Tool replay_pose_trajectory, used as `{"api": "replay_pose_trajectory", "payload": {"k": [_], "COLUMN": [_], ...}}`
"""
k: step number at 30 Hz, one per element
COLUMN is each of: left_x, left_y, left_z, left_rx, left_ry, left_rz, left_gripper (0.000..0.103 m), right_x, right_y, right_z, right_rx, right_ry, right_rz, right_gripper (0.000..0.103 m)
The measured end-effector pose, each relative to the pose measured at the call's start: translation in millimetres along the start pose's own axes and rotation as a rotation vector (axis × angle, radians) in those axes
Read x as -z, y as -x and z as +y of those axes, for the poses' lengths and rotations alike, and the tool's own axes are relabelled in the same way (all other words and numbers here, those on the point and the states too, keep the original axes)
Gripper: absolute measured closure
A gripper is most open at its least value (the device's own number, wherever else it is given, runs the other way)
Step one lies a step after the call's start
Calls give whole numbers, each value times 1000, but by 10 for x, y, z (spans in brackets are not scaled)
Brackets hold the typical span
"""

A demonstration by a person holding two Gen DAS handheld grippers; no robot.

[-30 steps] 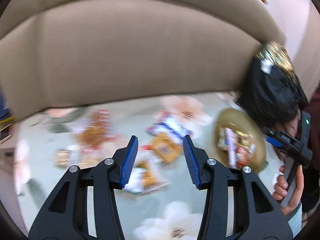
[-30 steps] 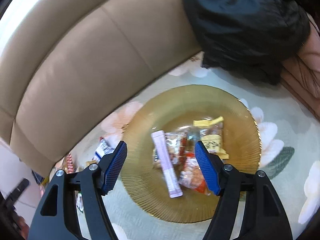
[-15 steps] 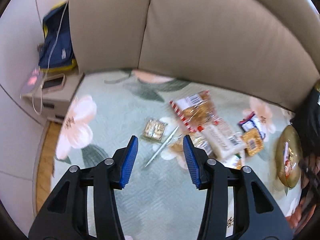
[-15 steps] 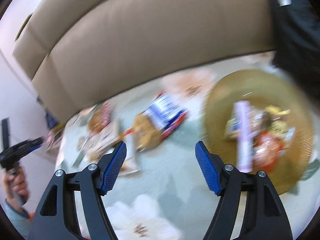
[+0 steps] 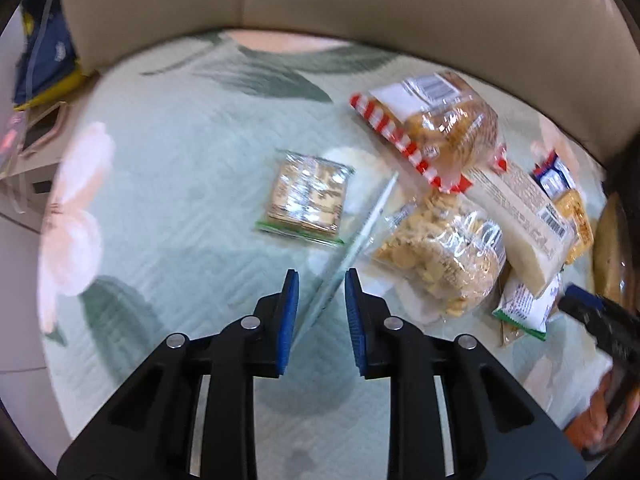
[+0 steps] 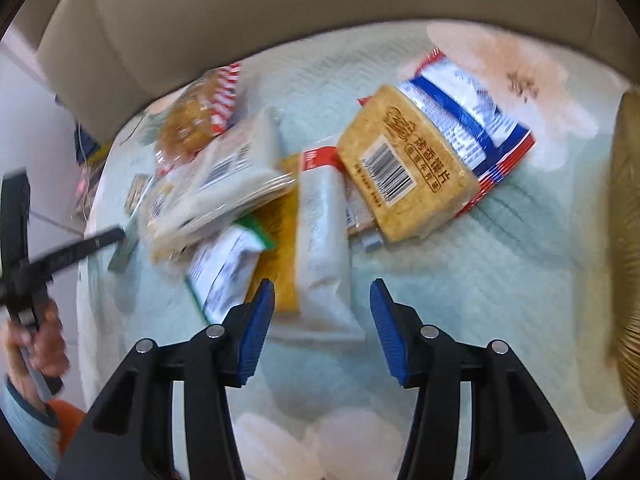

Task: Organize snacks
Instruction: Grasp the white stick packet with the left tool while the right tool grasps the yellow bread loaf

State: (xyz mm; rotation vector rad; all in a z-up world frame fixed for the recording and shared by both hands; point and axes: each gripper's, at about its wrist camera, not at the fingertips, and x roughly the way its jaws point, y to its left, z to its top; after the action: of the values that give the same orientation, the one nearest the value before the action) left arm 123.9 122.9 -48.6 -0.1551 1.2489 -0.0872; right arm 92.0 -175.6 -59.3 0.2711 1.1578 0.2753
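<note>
The left gripper point(image 5: 318, 304) is straddling the near end of a long, thin pale-green stick sachet point(image 5: 356, 236) lying on the mint-green floral quilted cover point(image 5: 180, 168), its blue pads narrowed around the strip but not visibly touching it. The right gripper point(image 6: 322, 320) is hanging wide open over a white oblong wrapped bar point(image 6: 322, 240), pads well apart on either side of its near end. The remaining snacks are lying heaped between the two tools, while the gold ribbed plate point(image 6: 626, 240) is sitting at the far right edge. The sachet is flat and slippery-looking, so the left pads are likely risking a pinch on the fabric, or letting the strip pivot and slide out. Its far end is lying just beside a clear bag of round yellow crackers point(image 5: 444, 256), which could be dragged along. On the right, the white bar is overlapping a yellow packet point(image 6: 280, 248) and a green-edged white packet point(image 6: 226, 268), so closing carelessly could be catching two at once.
</note>
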Motion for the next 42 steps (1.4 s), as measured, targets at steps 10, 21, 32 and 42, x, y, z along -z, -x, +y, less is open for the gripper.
{"api": "replay_pose_trajectory", "payload": {"k": [10,21,32,42], "left_x": [76,535,1006,1045], "left_y": [-190,699,776,791], "left_z": [-331,-666,-1281,-1428], "left_rx": [-106,49,218,150], "left_ry": [-162,-59,-111,-165], "left_rz": [2,-64,-115,-164], "left_gripper": [98,98,98,98], "right_x": [49,616,761,687], "right_y": [-183,369,558,74], "right_z": [90,-168,-344,8], "right_rx": [-108,-53,143,234], "right_ry": [-59,-133,-116,-60], "right_rz": [18,108,36,63], "right_gripper": [71,77,32,6]}}
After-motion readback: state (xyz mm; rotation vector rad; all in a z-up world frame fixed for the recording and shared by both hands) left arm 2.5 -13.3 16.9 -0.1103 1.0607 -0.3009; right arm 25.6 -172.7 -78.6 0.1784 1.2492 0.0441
